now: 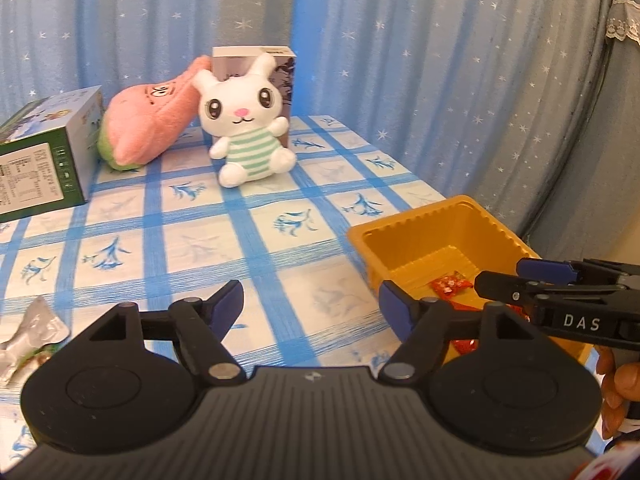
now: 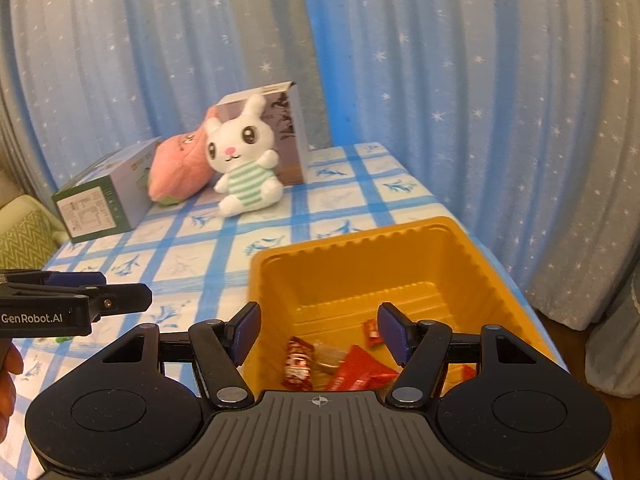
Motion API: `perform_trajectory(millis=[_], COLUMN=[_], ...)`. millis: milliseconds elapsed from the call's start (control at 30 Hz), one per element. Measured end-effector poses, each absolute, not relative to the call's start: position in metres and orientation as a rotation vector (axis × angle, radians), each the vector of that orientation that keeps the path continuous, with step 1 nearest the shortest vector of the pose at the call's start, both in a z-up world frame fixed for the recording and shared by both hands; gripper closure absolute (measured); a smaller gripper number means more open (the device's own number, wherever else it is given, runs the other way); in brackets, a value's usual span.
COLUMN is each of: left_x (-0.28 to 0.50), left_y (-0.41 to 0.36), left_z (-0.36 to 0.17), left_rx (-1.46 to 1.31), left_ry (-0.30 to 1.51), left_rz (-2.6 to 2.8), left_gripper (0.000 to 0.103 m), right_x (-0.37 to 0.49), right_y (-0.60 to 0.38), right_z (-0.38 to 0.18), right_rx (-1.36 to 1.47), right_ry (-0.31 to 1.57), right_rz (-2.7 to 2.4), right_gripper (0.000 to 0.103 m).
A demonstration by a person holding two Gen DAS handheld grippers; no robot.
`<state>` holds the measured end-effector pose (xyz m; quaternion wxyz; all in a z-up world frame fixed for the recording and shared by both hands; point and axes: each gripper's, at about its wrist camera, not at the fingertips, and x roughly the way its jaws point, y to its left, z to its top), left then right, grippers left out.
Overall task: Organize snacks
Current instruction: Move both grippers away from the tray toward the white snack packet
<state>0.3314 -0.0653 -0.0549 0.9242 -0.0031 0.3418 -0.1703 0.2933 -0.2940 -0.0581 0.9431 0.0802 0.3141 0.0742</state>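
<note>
1. Blue-and-white checked tablecloth (image 1: 248, 216), spread over the whole table, backed by star-dotted blue curtains (image 1: 400, 60).
2. Gold plastic tray (image 2: 400, 264), the landmark, at the table's right edge near the camera; deep, ribbed walls, open top.
3. Green-edged carton (image 1: 44, 160), lying flat, far left of the tray and well apart from it.
4. Grey printed box (image 1: 280, 68), upright at the back of the table, beyond the tray and to its left.
5. Pink plush (image 1: 148, 120), leaning between carton and grey box, well apart from the tray.
6. White rabbit plush (image 1: 244, 120) in a green-striped top, seated against the grey box, behind and left of the tray.
7. Left gripper (image 1: 310, 304), released: pads spread wide, nothing between them, poised over bare cloth just left of the tray; right pad overlapping the tray's near-left corner in its own view.
8. Right gripper (image 2: 318, 330), released: pads apart, nothing pinched, hanging above the tray's interior.
9. Red-wrapped snacks (image 2: 352, 368), piled on the tray's floor, under the right gripper's pads.
10. Silver-wrapped snack (image 1: 32, 336), on the cloth far left of the tray, outside it, beside the left gripper's body.
</note>
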Motion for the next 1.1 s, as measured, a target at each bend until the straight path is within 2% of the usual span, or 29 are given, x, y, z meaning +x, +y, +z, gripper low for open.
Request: perform_trajectory(millis=[1100], left_x=[0.313], left_y=[0.111], left_z=[-0.061], left_rx=[-0.049], left_ry=[0.751], left_rz=[-0.125], left_gripper=[0.027], right_x=[0.310], right_y=[-0.154], right_z=[-0.059], right_rx=[0.045], right_ry=[0.640], right_rz=[0.413], right_gripper=[0.038])
